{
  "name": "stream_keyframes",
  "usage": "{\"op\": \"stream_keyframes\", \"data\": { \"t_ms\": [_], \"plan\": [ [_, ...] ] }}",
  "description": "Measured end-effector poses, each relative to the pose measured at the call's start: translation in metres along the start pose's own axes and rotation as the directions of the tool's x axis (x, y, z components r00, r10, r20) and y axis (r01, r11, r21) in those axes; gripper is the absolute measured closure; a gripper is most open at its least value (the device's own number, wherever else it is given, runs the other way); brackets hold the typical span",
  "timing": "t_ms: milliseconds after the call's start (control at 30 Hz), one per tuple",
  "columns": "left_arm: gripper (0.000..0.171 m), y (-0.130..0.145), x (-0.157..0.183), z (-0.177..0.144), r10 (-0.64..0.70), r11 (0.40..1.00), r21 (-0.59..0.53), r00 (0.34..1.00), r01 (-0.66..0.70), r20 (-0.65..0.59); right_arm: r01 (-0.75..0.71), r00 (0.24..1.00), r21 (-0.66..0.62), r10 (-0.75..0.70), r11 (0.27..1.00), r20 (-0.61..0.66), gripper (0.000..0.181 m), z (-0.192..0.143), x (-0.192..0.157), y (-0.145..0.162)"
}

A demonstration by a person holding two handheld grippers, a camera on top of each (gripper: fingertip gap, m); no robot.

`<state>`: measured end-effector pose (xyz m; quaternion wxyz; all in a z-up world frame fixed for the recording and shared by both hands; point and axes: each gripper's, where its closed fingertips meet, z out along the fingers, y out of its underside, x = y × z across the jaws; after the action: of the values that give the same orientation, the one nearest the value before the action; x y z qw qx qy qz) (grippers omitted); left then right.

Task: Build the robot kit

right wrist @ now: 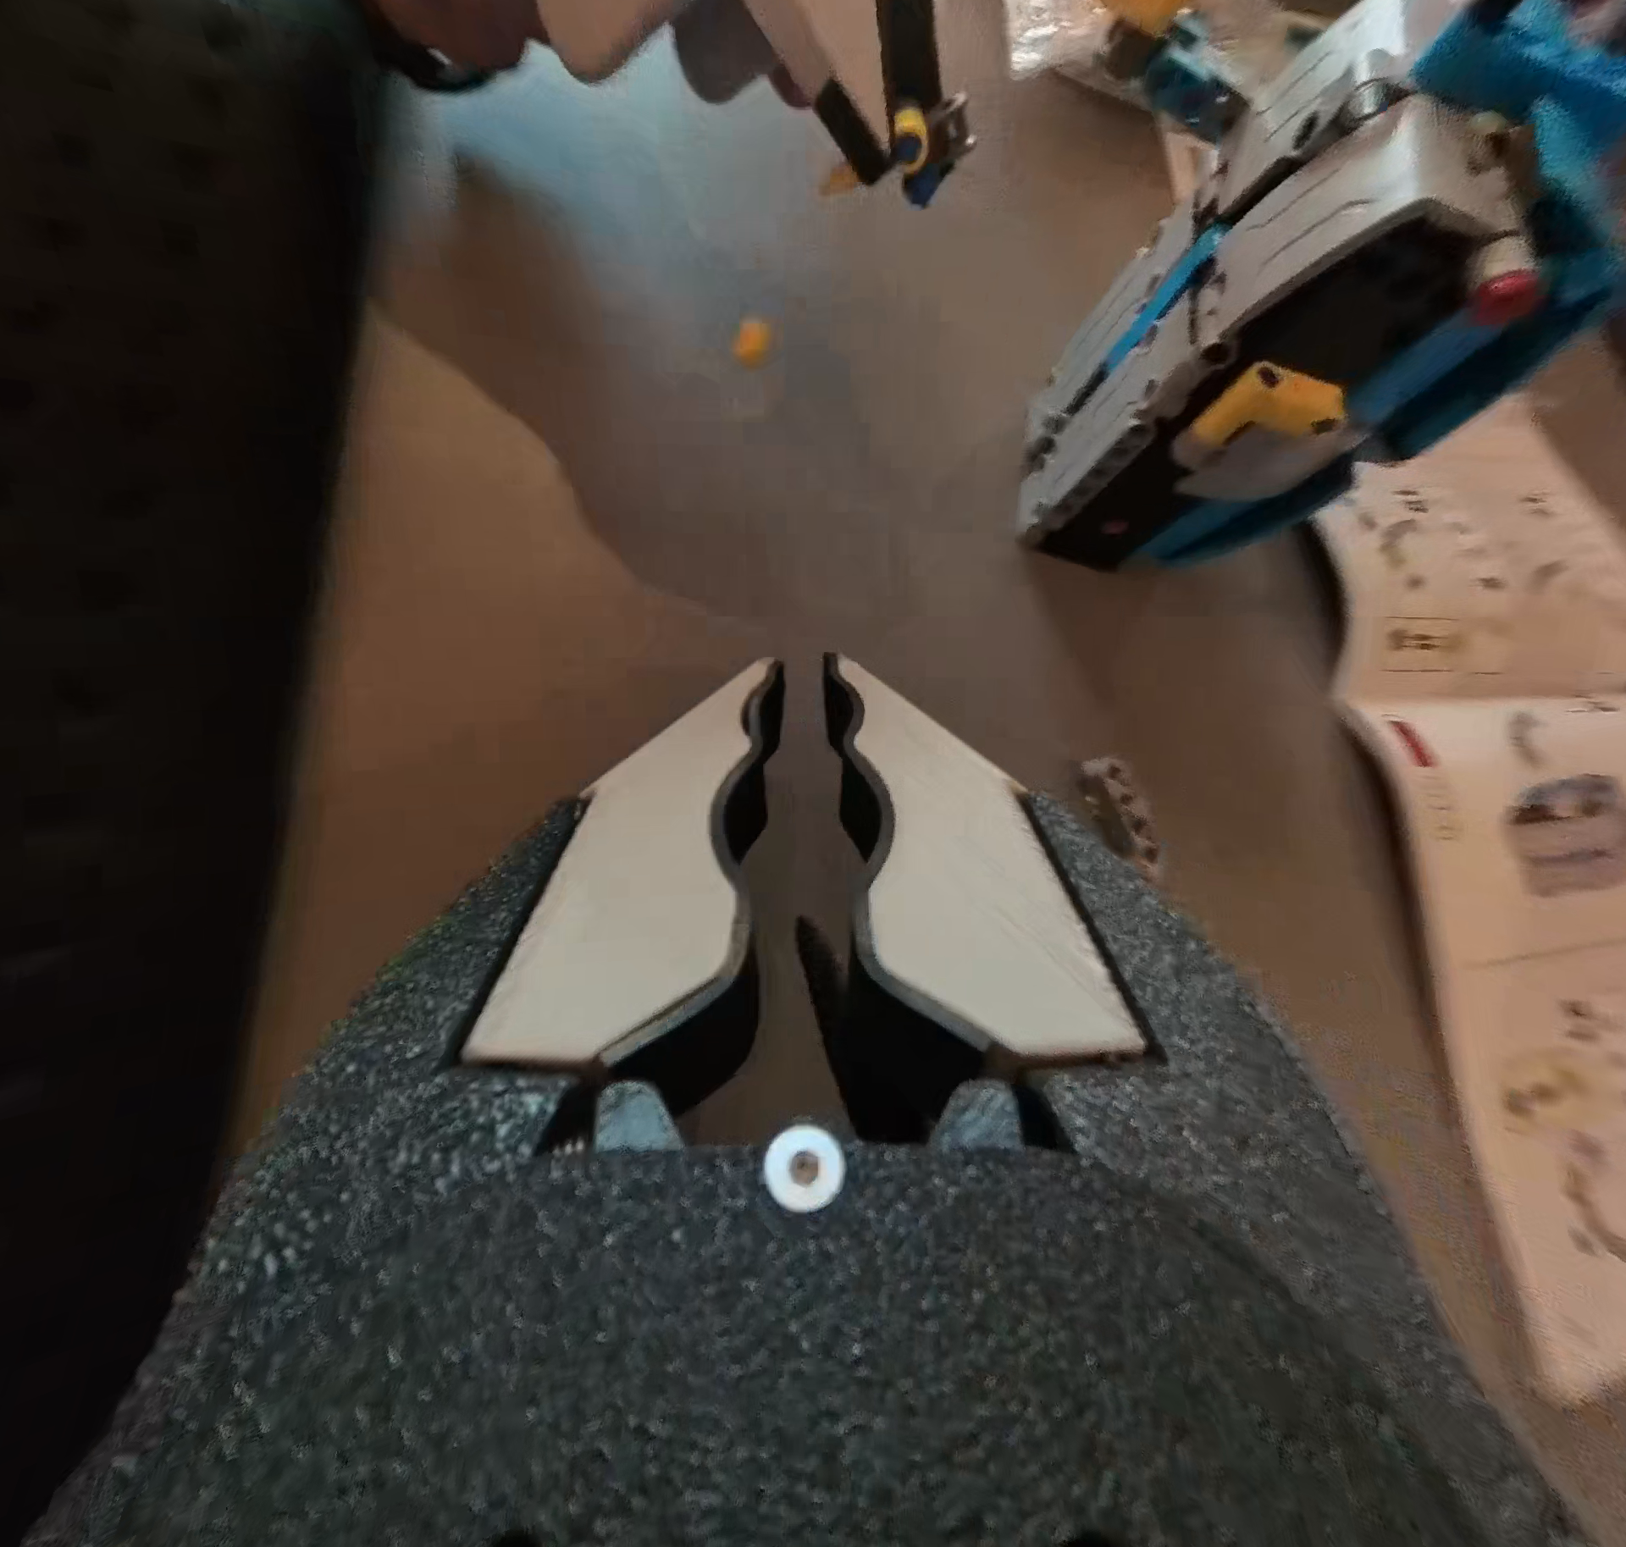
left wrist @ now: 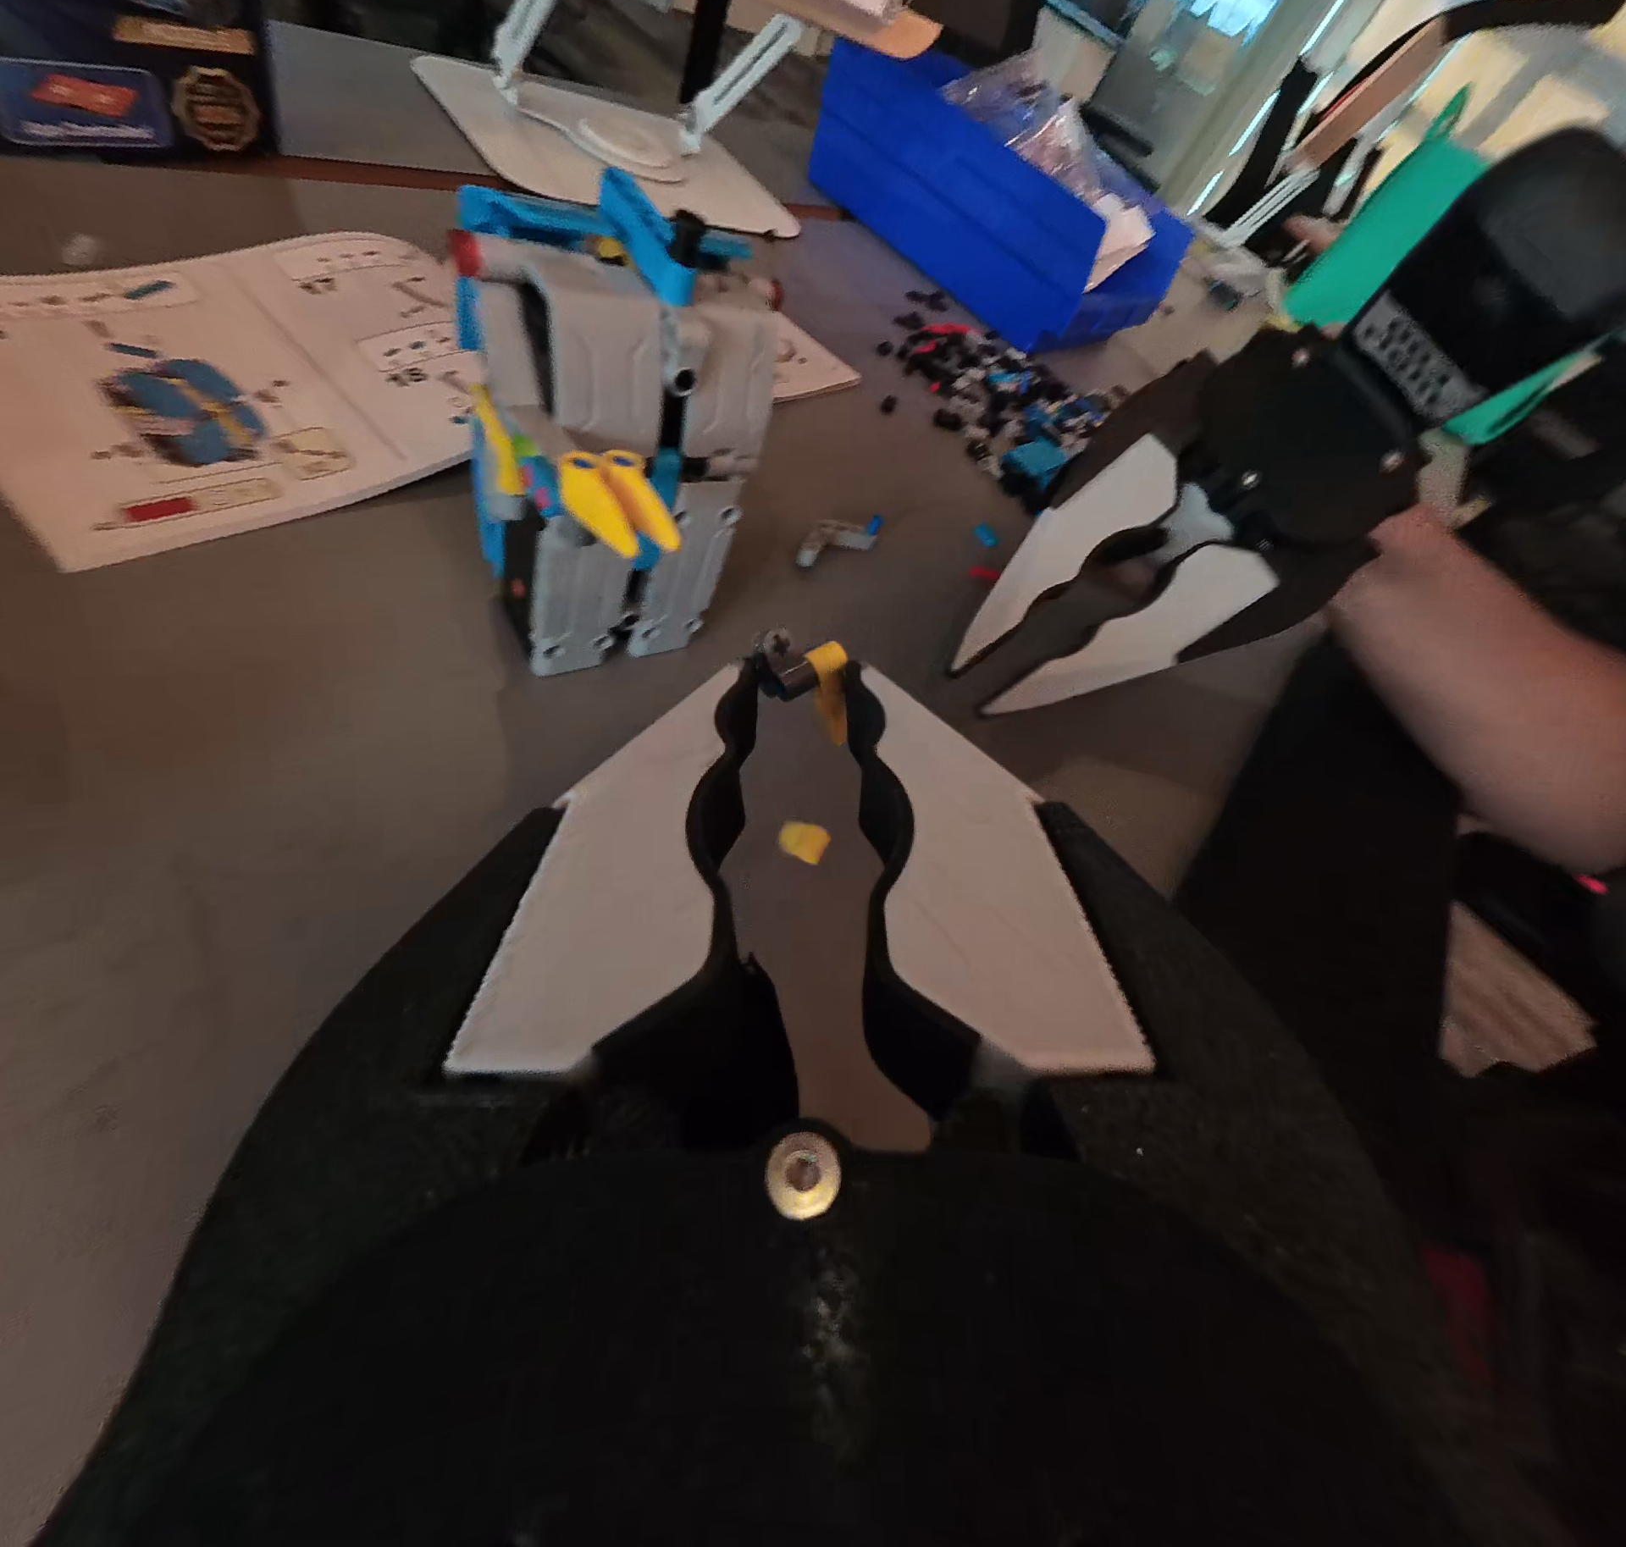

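My left gripper (left wrist: 802,669) is shut on a small building-brick assembly (left wrist: 805,673) of a yellow piece, a grey sleeve and a blue pin, held above the table; it also shows in the right wrist view (right wrist: 915,141). A loose yellow piece (left wrist: 803,843) lies on the table below my fingers, also seen from the right wrist (right wrist: 752,342). A grey, blue and yellow brick model (left wrist: 607,440) stands just beyond, and shows in the right wrist view (right wrist: 1276,343). My right gripper (right wrist: 802,669) is slightly open with nothing between its fingertips, hovering over bare table; it shows at the right in the left wrist view (left wrist: 968,691).
An open instruction booklet (left wrist: 220,396) lies left of the model. A heap of small loose parts (left wrist: 994,396) lies before a blue bin (left wrist: 968,203). A white stand (left wrist: 598,124) is behind. A grey beam (right wrist: 1117,805) lies beside my right fingers. A person's forearm (left wrist: 1478,669) is at right. Across from one pair of fingers to the other is roughly 10 cm.
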<state>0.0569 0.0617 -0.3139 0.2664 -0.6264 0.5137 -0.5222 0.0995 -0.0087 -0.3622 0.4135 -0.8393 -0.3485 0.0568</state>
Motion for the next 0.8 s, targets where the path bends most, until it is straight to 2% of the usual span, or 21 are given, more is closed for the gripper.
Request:
{"op": "stream_keyframes", "data": {
  "t_ms": [67,133,300,433,633,800],
  "plan": [
    [0.152,0.003,-0.012,-0.011,0.023,1.000,-0.023,0.999,-0.022,0.045,-0.070,0.994,0.040,0.066,0.997,0.089,0.162,0.006,-0.009,-0.012],
    [0.152,0.005,-0.021,-0.024,0.032,0.999,-0.034,0.996,-0.029,0.080,-0.075,0.988,0.041,0.068,0.996,0.142,0.159,0.016,-0.020,-0.021],
    [0.152,0.006,-0.034,-0.054,0.052,0.997,-0.055,0.991,-0.045,0.126,-0.036,0.988,-0.010,0.037,0.999,0.151,0.157,0.050,-0.023,-0.035],
    [0.152,0.006,-0.047,-0.078,0.063,0.996,-0.068,0.977,-0.050,0.205,-0.115,0.981,-0.030,0.118,0.993,0.156,0.157,0.072,-0.005,-0.051],
    [0.152,0.025,-0.060,-0.119,0.055,0.997,-0.063,0.951,-0.038,0.305,-0.194,0.977,0.009,0.193,0.981,0.093,0.156,0.119,-0.003,-0.087],
    [0.152,0.042,-0.065,-0.144,0.021,0.999,-0.036,0.941,-0.009,0.337,-0.080,0.997,0.009,0.080,0.997,-0.001,0.155,0.146,0.000,-0.109]
  ]
}}
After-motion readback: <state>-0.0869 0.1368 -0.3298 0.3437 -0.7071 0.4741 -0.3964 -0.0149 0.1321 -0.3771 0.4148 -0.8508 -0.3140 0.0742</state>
